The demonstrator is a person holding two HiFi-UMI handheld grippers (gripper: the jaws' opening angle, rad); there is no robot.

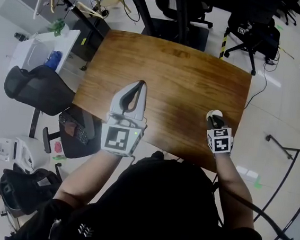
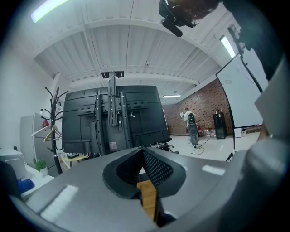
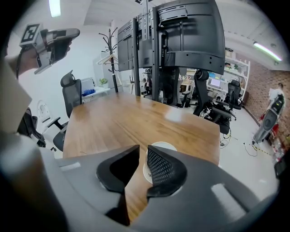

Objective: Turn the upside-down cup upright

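Left gripper [image 1: 141, 84] [image 2: 142, 152]: held up over the table [image 1: 176, 77], above its near-left edge, pointing out across the room. Jaws together, tips meeting, nothing between them. Only a thin sliver of wood shows below the pads in the left gripper view. It touches nothing.

Off the table's left edge: black office chair [image 1: 36, 89]. Beyond the far edge: backs of dark screens on a stand [image 3: 190, 31] and a coat rack [image 2: 53, 131].

Right gripper [image 1: 214, 119] [image 3: 143, 152]: tilted down at the table near its right edge, closer to the near-right corner than the far one. Jaws a little apart, with a narrow slit between the pads and bare wood showing through it. Nothing is clamped.

Cup [image 1: 212, 114] [image 3: 164, 145]: white, standing on the table just past the right gripper's tips, near the right edge. In the right gripper view the right jaw covers part of it, and the rim arc shows above that jaw. The pads don't press on it; whether the tip touches it can't be told. Which way up it stands can't be told either.
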